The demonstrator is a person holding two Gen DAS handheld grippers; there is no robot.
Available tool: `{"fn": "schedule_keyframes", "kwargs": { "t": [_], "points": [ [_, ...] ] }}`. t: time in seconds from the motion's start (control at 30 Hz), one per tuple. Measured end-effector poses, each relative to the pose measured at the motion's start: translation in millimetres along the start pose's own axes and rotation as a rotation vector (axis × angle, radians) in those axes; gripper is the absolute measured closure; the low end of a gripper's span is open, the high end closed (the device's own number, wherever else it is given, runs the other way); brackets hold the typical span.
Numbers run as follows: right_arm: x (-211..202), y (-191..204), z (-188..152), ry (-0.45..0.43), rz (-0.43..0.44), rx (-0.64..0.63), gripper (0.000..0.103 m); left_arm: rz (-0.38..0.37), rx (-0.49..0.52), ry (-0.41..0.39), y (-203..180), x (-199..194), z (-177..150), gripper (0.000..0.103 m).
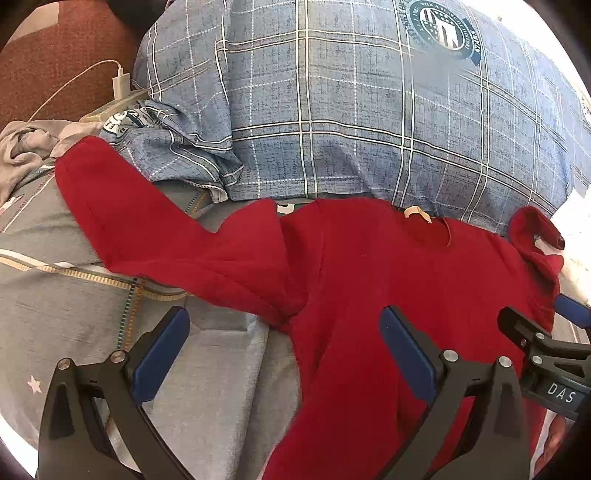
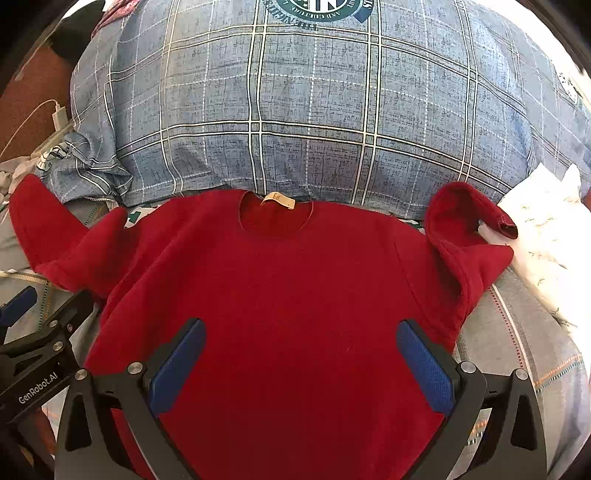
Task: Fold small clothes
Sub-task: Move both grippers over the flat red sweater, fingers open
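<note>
the right gripper (image 2: 301, 354) hung wide open over the lower front of the red sweater (image 2: 280, 295); the left gripper (image 1: 284, 347) gaped wide at its left edge. the sweater lay flat on the grey bedsheet (image 1: 55, 306), its right sleeve (image 2: 465, 229) apparently curled, neck toward the blue plaid pillow (image 2: 295, 122).

Straight ahead of your grippers lies a large blue plaid pillow (image 2: 314, 122) with a round crest print (image 1: 443, 31) at its far end. Beneath both tools you have grey bedding (image 1: 55, 295) with striped trim; a white charger with cable (image 1: 121, 83) sits far forward-left, against a reddish-brown surface (image 1: 55, 62). Forward-right of your right tool rests a white patterned cushion (image 2: 546, 243); crumpled grey cloth (image 1: 22, 155) lies far left.
</note>
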State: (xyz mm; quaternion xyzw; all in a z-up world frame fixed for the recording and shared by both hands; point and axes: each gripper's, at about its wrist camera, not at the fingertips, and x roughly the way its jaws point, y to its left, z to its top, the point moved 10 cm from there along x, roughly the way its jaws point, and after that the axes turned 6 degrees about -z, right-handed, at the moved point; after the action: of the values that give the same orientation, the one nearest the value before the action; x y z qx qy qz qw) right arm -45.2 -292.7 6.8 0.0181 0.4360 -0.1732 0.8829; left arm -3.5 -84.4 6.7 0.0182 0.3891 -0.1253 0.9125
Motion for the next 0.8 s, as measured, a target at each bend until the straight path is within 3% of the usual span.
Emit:
{"fn": "schedule_keyframes", "kwargs": {
  "t": [0.8],
  "points": [
    [10.7,15.9,3.9,0.014,0.023,0.001,0.001,0.034,-0.026,0.002,18.7,8.2,5.8,0.0]
  ]
}}
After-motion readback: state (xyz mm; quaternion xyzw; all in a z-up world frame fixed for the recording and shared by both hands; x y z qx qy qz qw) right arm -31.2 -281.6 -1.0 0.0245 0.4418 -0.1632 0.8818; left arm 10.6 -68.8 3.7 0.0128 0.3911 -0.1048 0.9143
